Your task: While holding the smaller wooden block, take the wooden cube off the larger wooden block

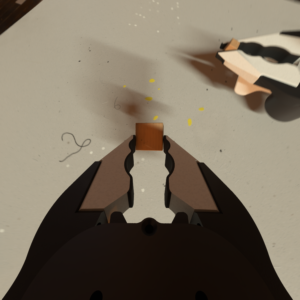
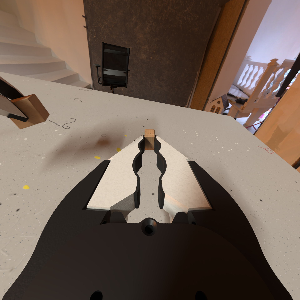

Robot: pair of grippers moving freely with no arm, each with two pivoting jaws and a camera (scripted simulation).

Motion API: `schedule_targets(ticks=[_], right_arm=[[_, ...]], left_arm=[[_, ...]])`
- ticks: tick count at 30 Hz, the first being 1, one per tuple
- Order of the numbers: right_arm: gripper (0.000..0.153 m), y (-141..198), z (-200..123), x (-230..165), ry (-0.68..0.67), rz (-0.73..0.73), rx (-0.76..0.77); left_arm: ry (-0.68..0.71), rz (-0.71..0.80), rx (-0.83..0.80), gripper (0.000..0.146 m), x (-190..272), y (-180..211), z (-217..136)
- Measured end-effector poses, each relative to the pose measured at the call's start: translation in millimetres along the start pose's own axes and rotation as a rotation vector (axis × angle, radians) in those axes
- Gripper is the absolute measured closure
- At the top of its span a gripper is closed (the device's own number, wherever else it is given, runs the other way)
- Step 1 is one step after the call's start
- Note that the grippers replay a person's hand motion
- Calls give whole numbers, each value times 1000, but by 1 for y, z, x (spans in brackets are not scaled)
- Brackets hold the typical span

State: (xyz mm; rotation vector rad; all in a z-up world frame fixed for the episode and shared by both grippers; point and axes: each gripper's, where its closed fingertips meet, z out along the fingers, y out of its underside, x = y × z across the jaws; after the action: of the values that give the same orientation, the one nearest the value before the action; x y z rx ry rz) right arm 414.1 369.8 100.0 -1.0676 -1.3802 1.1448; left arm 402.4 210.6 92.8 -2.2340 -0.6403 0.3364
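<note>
My left gripper [image 1: 149, 141] is shut on an orange-brown wooden block [image 1: 149, 137], which it holds by its sides above the speckled grey table [image 1: 65, 65]. The right wrist view shows this block [image 2: 34, 110] as oblong, at the far left, with one left finger [image 2: 11, 107] across it. My right gripper [image 2: 149, 142] is shut on a small pale wooden cube [image 2: 149, 134] and holds it above the table. In the left wrist view the right gripper [image 1: 224, 49] and its cube [image 1: 233, 44] are at the upper right. No other block is in view.
The table's far edge [image 2: 162, 103] runs across the right wrist view, with a black office chair [image 2: 114, 65], stairs [image 2: 32, 65] and a dark wall behind it. The table corner [image 2: 233, 117] is at right. Dark floor [image 1: 9, 14] shows past the table edge.
</note>
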Motion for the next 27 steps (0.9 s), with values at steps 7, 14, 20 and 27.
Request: schedule_targets(ticks=[7,14,20,27], right_arm=[[143,-1,0,1,-2,14,5],[143,-4,0,-2,-49,28,39],[143,-6,0,0,-49,32,49],[143,-5,0,1,-43,18,47]], left_arm=[[40,289,-159,112,-6,-9,4],[225,616,-244,112,12,2,11],[129,928,-454,112,1,26,16],[243,898,-529,112,8,39,23]])
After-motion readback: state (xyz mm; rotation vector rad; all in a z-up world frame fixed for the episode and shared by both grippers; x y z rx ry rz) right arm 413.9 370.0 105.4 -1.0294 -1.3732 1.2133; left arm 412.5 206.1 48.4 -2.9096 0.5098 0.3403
